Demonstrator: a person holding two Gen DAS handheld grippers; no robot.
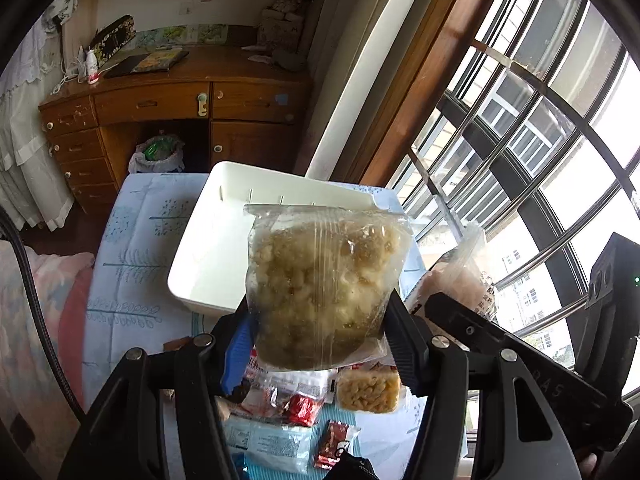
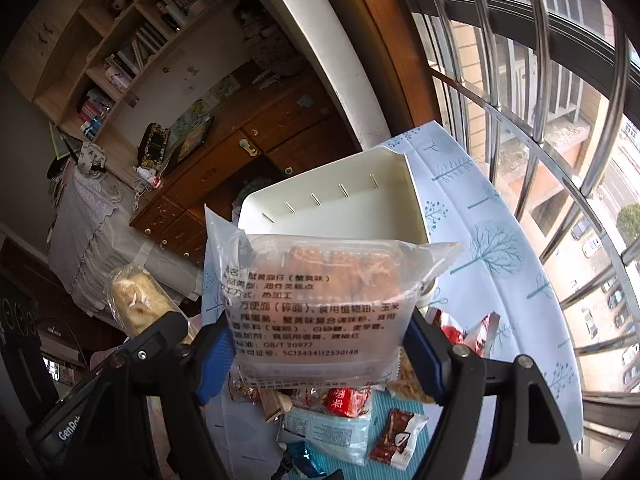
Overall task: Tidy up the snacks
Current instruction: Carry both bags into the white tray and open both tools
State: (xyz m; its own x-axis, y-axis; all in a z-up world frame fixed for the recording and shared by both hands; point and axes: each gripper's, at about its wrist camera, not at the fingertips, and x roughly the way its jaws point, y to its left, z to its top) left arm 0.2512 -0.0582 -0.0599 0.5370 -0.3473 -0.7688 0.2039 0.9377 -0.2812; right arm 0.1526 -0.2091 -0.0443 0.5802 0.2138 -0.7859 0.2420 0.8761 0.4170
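Holding a snack apiece above the table, both jaws were clamped: the left gripper [image 1: 322,320] on a puffed-grain bag [image 1: 326,288], the right gripper [image 2: 320,344] on a printed pack [image 2: 316,304]. The bin [image 1: 208,256] lay straight ahead of both, beyond the loose snacks [image 1: 296,404] (neither hand clearly nearer).

Tray [image 1: 188,276] on table [image 1: 132,240] — snack pile [image 1: 304,408] nearer (window [image 1: 540,120] right)

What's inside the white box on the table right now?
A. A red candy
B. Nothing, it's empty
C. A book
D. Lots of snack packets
B. The white box shows only bare walls and floor, while both claws hold their packets above the table: the left claw a clear bag of puffed snack, the right claw a printed packet.
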